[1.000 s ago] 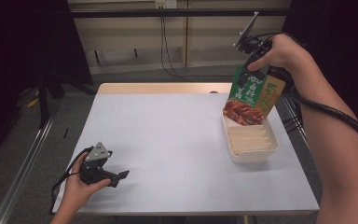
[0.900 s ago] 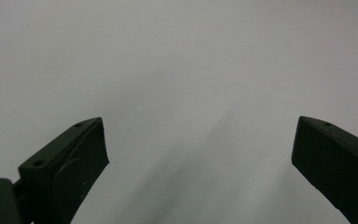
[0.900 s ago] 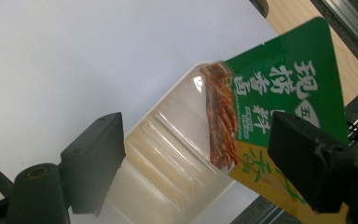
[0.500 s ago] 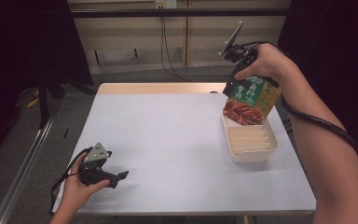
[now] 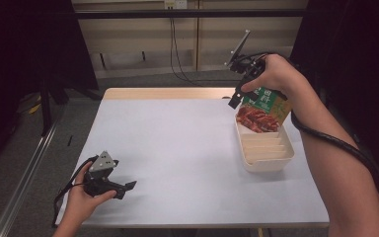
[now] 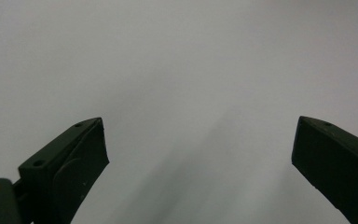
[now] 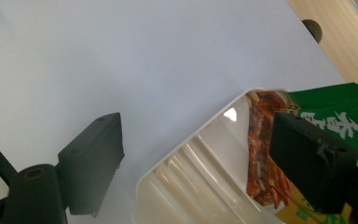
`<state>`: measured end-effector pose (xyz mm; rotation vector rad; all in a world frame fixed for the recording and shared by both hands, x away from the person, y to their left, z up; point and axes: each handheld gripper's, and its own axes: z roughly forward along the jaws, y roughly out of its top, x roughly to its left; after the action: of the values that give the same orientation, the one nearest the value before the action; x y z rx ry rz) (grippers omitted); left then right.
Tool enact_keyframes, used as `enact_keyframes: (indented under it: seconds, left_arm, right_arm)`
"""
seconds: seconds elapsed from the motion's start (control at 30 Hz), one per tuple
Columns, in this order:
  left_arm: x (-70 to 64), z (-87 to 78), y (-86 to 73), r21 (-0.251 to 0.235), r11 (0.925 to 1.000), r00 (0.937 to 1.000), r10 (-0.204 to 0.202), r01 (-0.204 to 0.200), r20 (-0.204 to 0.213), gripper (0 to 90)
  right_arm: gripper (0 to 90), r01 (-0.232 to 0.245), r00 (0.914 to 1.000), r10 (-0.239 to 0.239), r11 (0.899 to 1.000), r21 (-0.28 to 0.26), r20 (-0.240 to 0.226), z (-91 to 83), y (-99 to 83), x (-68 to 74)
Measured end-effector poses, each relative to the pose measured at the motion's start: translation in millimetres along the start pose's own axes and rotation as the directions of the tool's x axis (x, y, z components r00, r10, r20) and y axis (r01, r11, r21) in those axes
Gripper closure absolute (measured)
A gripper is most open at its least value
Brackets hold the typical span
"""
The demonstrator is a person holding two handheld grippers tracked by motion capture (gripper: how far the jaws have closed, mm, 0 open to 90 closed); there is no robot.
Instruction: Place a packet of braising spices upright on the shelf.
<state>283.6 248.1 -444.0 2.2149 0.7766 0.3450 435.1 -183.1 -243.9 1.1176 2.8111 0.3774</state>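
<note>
My right gripper (image 5: 237,94) is raised over the far right side of the white table (image 5: 187,148), jaws spread wide and gripping nothing. The right hand (image 5: 271,74) itself holds the green snack packet printed with red-brown food (image 5: 264,108), tilted with its lower end dipping into the far end of the cream ribbed plastic tray (image 5: 269,153). My left gripper (image 5: 123,187) rests near the table's front left corner, jaws wide apart and empty.
</note>
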Motion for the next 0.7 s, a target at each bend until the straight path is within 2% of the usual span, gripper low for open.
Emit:
enact_keyframes:
  seconds: [0.13, 0.17, 0.23, 0.33, 0.5, 0.7]
  left_arm:
    - [-0.7, 0.4, -0.3, -0.007, 1.0000, 1.0000, 0.002, -0.002, 0.004, 3.2]
    - [-1.1, -0.3, 0.1, -0.004, 1.0000, 1.0000, 0.002, -0.002, -0.002, 3.2]
    - [-0.3, -1.1, 0.4, -0.006, 0.9999, 0.9999, 0.013, -0.013, -0.007, 3.3]
    - [-1.0, -0.7, 0.2, -0.004, 1.0000, 1.0000, 0.007, -0.007, -0.001, 3.2]
    - [-0.1, -1.5, 0.6, -0.003, 0.9999, 0.9999, 0.015, -0.015, -0.005, 3.2]
    - [0.1, -1.4, 0.7, -0.003, 0.9999, 0.9999, 0.014, -0.014, -0.005, 3.2]
  right_arm:
    - [17.6, 0.006, 1.0000, -0.006, 1.000, -0.008, -0.002, 1.0, 0.3, 7.0]
    - [17.5, 0.022, 0.9997, -0.022, 1.000, -0.011, -0.001, 1.6, 0.1, 7.6]
    - [17.5, 0.020, 0.9998, -0.020, 1.000, -0.012, -0.004, 2.3, -0.5, 10.8]
    - [17.4, 0.026, 0.9996, -0.026, 0.999, -0.022, -0.007, 5.6, -2.3, 14.1]
    - [16.9, 0.047, 0.9989, -0.047, 0.999, -0.004, 0.001, 13.0, -5.9, 21.5]
    - [16.7, 0.086, 0.9962, -0.086, 0.996, 0.006, -0.015, 22.9, -9.0, 32.4]
